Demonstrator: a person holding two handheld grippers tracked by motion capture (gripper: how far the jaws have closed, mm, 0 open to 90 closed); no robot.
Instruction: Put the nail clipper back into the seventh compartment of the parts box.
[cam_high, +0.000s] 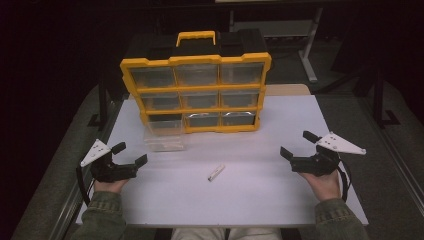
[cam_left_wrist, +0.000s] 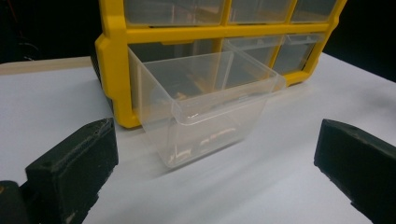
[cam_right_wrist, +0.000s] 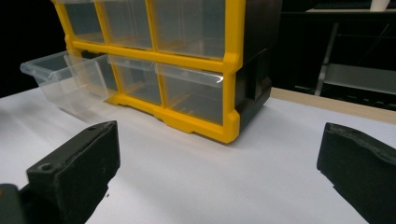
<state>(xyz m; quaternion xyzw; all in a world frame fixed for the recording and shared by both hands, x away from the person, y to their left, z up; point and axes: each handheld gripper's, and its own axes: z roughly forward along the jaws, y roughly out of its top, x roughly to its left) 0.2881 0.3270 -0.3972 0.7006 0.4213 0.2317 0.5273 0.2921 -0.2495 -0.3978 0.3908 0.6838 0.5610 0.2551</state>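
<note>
Left gripper (cam_high: 130, 153): I hold it empty, jaws apart, facing the pulled-out drawer (cam_left_wrist: 205, 102).
Right gripper (cam_high: 296, 143): jaws apart, empty.
Organizer (cam_high: 195, 90): upright at the table's (cam_high: 260, 200) back.
White stick (cam_high: 216, 172): lying mid-table.

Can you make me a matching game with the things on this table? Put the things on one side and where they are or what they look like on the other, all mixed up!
Things:
1. yellow organizer
2. clear drawer
3. small white stick
4. left gripper

Descriptions:
A. lying flat on the white table, between the two grippers
B. open, held at the table's left edge
C. standing at the back of the table, with a handle on top
D. pulled out of the bottom-left slot, looks empty

Pairs: 1-C, 2-D, 3-A, 4-B
</note>
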